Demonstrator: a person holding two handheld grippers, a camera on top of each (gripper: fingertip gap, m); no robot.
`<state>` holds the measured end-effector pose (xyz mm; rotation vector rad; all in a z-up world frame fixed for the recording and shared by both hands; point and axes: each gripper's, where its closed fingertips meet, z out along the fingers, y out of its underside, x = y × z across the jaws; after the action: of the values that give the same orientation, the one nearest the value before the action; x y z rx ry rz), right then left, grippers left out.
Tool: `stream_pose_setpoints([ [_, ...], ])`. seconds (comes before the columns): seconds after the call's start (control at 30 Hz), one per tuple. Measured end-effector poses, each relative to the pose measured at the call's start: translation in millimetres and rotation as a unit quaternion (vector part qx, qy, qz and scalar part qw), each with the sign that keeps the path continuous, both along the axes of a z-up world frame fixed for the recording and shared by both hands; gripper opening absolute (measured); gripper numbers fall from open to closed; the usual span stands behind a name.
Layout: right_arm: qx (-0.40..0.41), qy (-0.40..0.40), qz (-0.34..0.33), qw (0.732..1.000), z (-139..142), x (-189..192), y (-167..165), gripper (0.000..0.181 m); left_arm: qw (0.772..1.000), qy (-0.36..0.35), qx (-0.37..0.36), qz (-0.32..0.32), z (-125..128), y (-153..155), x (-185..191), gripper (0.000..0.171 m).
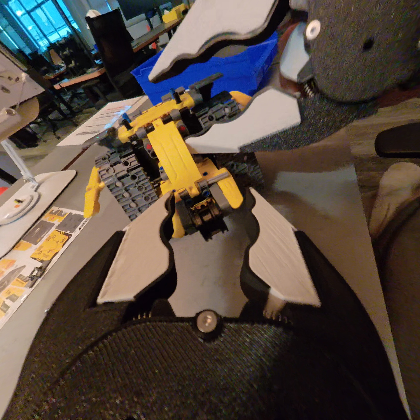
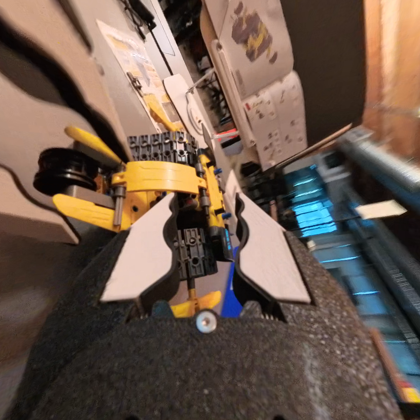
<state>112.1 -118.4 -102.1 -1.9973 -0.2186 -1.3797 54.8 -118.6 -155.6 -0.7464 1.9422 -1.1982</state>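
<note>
Grippers (image 1: 210, 200) (image 2: 205, 203) astride toy tracked vehicle (image 1: 172, 154)

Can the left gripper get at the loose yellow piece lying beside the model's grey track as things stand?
Probably not as is: the left gripper has its fingers around the yellow model. The yellow piece lies unobstructed on the table, off to its left.

Dim warm light, right view motion-blurred, edges fisheye-warped.

Yellow tracked brick vehicle (image 1: 172, 156) (tilted), gripped
</note>
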Motion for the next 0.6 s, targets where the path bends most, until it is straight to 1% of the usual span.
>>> stream_pose_setpoints([
  [0.07,-0.02,-0.061,0.016,0.998,0.8,-2.2,0.8,0.044,0.999,-0.022,0.02,0.011,2.2,1.6,2.2,0.069],
  [0.17,-0.026,-0.082,0.039,0.995,0.2,-4.8,3.0,0.036,0.998,-0.048,0.038,0.027,4.3,4.5,7.4,0.083],
  [0.27,-0.03,-0.08,0.067,0.994,1.5,-4.8,4.6,0.036,1.0,-0.014,0.017,0.019,-3.7,1.1,9.3,0.091],
  [0.37,-0.053,-0.084,0.088,0.991,-2.3,-4.4,6.4,0.032,1.0,0.013,0.009,0.009,-8.6,-0.6,10.5,0.088],
  [0.47,-0.08,-0.127,0.106,0.983,-5.0,-7.7,11.1,0.03,1.0,0.018,0.009,0.007,-9.7,-1.1,10.7,0.085],
  [0.5,-0.089,-0.149,0.116,0.978,-6.0,-10.7,14.0,0.027,1.0,0.018,0.01,0.008,-10.2,-1.1,11.0,0.085],
  [0.6,-0.091,-0.203,0.122,0.967,-2.1,-13.9,20.2,0.007,0.999,0.025,0.015,0.013,-12.7,-0.5,13.8,0.083],
])
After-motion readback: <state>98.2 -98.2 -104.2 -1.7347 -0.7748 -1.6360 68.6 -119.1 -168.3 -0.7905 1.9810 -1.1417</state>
